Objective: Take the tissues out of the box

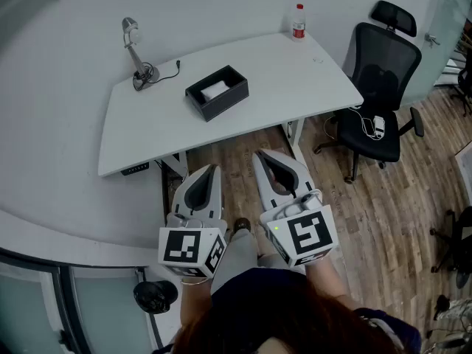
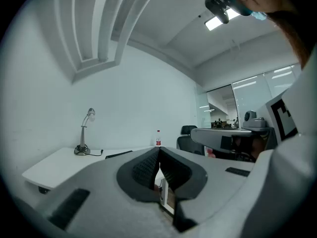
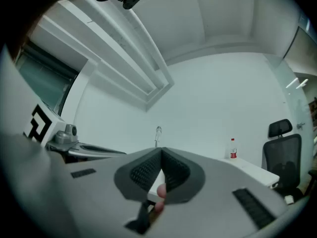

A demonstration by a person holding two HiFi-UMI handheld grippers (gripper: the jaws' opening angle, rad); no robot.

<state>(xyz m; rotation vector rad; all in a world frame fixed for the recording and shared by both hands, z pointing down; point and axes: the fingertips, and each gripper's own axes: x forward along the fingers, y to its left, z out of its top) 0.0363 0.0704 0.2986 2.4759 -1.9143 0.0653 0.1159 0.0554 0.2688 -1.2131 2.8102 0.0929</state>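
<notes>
A black open-topped box (image 1: 217,92) with white tissues (image 1: 214,89) showing inside stands near the middle of the white table (image 1: 295,80). Both grippers are held low in front of the person, short of the table's near edge and well away from the box. In the head view my left gripper (image 1: 214,168) points toward the table with its jaws together and nothing between them. My right gripper (image 1: 260,155) beside it is shut and empty too. In the two gripper views, the left gripper (image 2: 158,150) and the right gripper (image 3: 161,151) each have their black pads meeting at the tips.
A desk lamp (image 1: 135,49) with its cable stands at the table's back left, and a red-labelled bottle (image 1: 298,22) at the back right corner. A black office chair (image 1: 377,87) sits right of the table on the wood floor. A white wall runs behind the table.
</notes>
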